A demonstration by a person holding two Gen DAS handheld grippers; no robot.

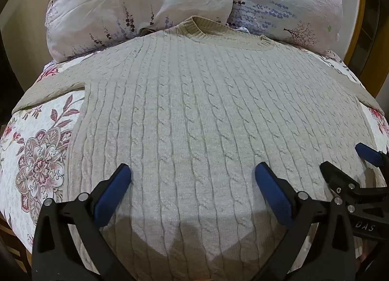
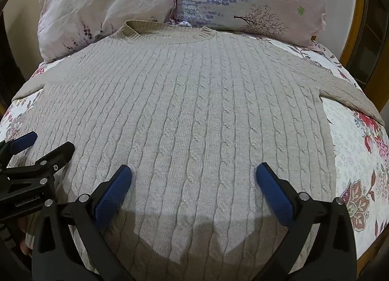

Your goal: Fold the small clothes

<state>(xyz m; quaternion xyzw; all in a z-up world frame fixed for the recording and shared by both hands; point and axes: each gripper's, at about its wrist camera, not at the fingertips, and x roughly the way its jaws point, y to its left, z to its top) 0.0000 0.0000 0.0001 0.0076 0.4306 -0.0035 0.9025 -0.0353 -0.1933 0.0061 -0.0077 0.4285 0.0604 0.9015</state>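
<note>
A beige cable-knit sweater [image 1: 194, 115] is shown spread flat on a bed with a flowered quilt [image 1: 41, 159], its collar [image 1: 194, 26] toward the head of the bed and touching two pillows [image 1: 136, 6], its sleeves spread toward the left and right edges. The hem is taken to lie at the near edge, though it is hidden below the view. The left gripper [image 1: 193, 176] and the right gripper [image 2: 194, 175] are held side by side above the lower body of the sweater, each with jaws spread wide and nothing between them. No fold is seen in the garment, so the first fold is judged to be the step in hand. For the next move, a sleeve or a side edge would need to be pinched and carried across the body; each gripper would first have to be shifted outward. The pillows crowd the collar, and the sleeves may hang over the edges of the bed. The thick knit is expected to resist a thin pinch.
</note>
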